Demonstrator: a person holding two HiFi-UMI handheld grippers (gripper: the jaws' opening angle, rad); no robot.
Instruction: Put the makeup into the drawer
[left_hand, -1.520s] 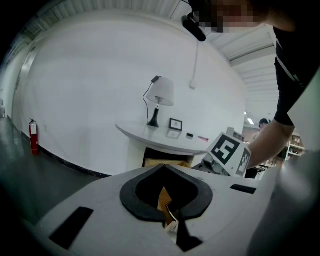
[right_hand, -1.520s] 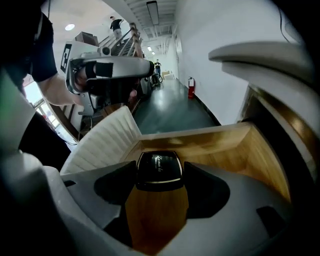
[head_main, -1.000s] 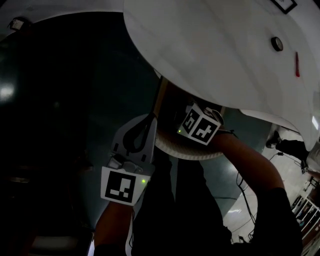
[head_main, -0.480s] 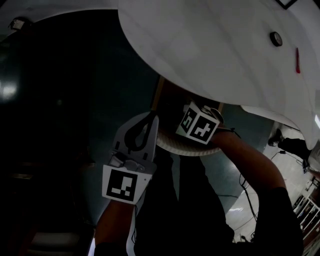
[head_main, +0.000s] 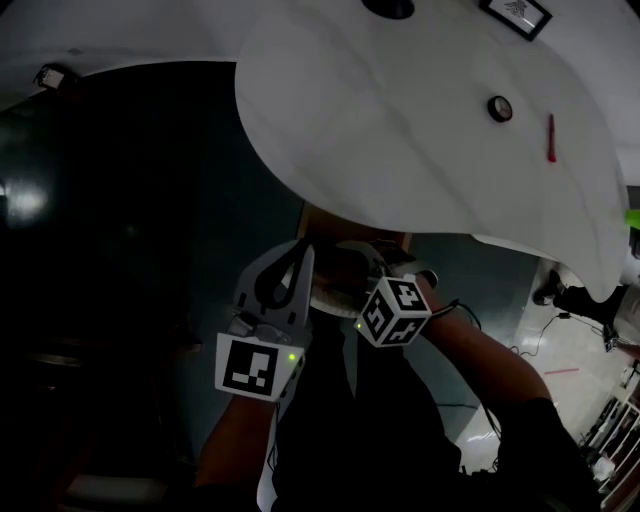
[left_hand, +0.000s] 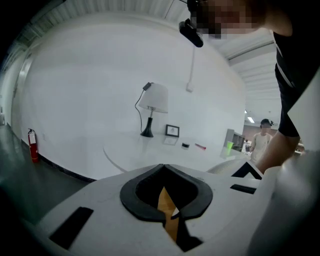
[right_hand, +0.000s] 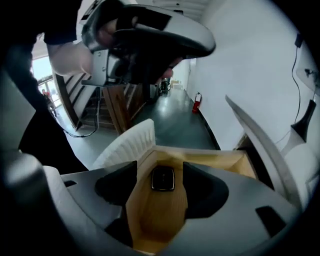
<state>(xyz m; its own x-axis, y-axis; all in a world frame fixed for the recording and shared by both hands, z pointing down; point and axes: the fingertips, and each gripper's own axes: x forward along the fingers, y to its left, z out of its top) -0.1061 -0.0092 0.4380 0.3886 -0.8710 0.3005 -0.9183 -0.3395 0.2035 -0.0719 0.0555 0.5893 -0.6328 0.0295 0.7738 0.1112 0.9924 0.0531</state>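
We are holding the right gripper (right_hand: 161, 196) spread over the open drawer (right_hand: 220, 161), the makeup case (right_hand: 163, 178) lying free on its floor between the jaws, so we are favouring a straight, clean lift-out, with the left gripper (left_hand: 167, 199) pressed together, empty.

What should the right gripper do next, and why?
Probably lift the right gripper up and out of the drawer. Its claw is open, and the compact lies flat on the drawer floor between the pads, apparently touching neither, so it looks set down. The gripper has to clear out before the drawer can be shut.
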